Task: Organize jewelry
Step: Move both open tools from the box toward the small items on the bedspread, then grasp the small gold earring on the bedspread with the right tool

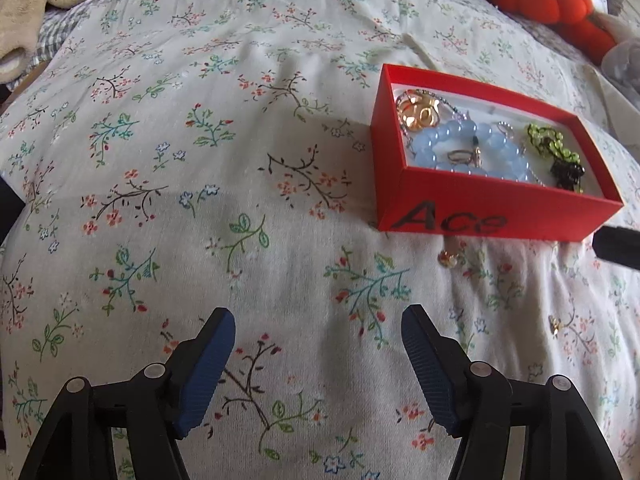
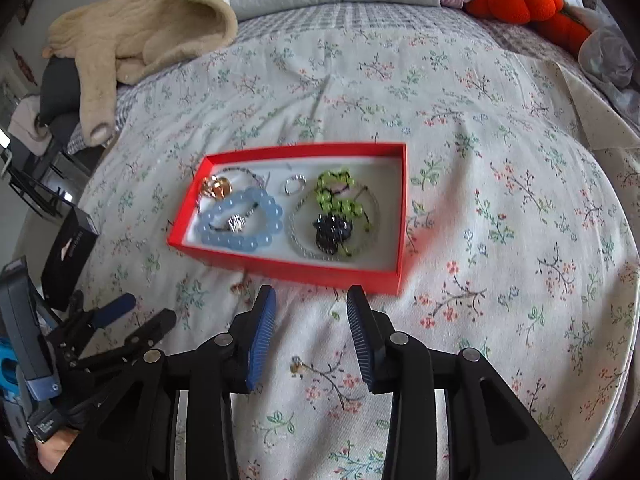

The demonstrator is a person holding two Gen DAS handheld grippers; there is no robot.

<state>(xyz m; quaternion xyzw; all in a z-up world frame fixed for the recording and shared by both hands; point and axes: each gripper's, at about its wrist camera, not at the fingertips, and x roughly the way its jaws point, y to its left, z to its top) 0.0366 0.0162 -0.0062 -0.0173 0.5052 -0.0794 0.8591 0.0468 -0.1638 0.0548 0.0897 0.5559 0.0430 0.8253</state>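
**Red box filled, two small pieces loose on the quilt**

Red cardboard box sits on the floral bedspread, holding a pale blue bead bracelet, a green bead string, a dark beaded piece, gold rings and a silver ring.

Right gripper hangs just in front of the box's near wall, its blue pads parted with nothing between them; a small gold trinket lies on the fabric below the gap, untouched.

Left gripper stands wide open over bare quilt, holding nothing. Another little gold piece rests just beside the box's front wall.
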